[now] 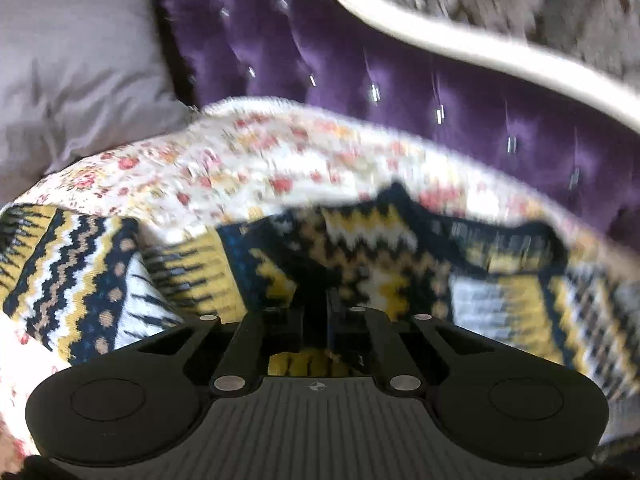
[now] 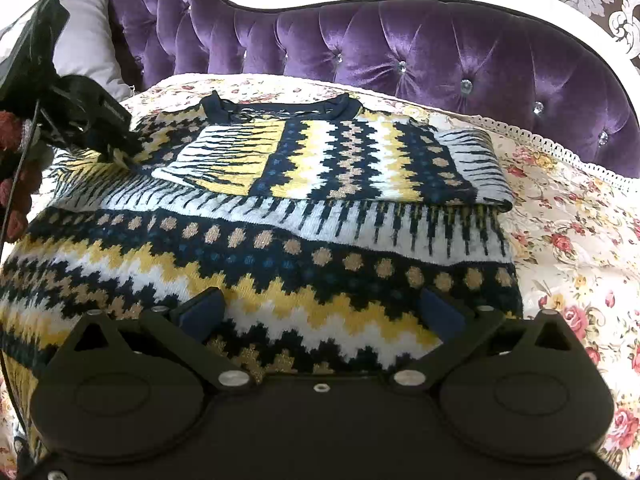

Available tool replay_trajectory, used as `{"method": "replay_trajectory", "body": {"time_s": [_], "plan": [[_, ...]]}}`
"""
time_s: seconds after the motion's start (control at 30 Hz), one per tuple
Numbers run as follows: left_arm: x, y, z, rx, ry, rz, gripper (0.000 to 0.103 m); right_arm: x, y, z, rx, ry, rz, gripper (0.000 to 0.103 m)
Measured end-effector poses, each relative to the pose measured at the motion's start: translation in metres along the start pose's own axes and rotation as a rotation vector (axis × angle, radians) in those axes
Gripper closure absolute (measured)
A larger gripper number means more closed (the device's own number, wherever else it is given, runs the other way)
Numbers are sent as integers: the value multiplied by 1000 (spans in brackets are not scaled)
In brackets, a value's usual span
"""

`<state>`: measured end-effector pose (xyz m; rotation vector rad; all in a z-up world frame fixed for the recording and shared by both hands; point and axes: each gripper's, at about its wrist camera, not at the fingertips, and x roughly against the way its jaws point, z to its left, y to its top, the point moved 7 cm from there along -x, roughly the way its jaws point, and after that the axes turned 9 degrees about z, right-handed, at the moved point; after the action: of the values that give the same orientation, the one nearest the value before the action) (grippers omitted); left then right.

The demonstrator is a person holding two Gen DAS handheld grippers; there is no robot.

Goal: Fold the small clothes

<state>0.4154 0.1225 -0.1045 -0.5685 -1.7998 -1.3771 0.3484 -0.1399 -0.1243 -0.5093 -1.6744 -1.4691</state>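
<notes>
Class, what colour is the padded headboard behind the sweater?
Purple, button-tufted headboard with a white frame; the right wrist view shows it best.

1. The left wrist view is taken from just behind the left tool, angled downward and very close to the patterned sweater; the purple headboard is seen at 12 o'clock.
2. The right wrist view is taken from behind the right tool, angled downward, from farther back over the bed.
3. Shared by both views: sweater, floral bedspread, headboard and grey pillow. The left tool appears at 10 o'clock in the right view.
</notes>
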Motion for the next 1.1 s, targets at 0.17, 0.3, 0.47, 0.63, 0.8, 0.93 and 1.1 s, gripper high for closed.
{"method": "replay_trajectory", "body": {"time_s": [0.17, 0.3, 0.47, 0.63, 0.8, 0.93, 1.1], "plan": [[9, 2, 17, 26, 34, -22, 96, 0, 0, 0, 0, -1, 0, 0], [-5, -5, 25, -7, 34, 43, 92, 0, 0, 0, 1, -1, 0, 0], [-12, -15, 31, -28, -73, 76, 42, 0, 0, 0, 1, -1, -3, 0], [-10, -28, 14, -132, -114, 84, 13, 0, 0, 0, -1, 2, -8, 0], [-10, -36, 8, -197, -69, 57, 10, 0, 0, 0, -2, 2, -12, 0], [4, -35, 16, -162, -138, 73, 10, 0, -1, 0, -4, 4, -17, 0], [37, -31, 49, -45, -185, 11, 10, 0, -1, 0, -4, 5, -19, 0]]}}
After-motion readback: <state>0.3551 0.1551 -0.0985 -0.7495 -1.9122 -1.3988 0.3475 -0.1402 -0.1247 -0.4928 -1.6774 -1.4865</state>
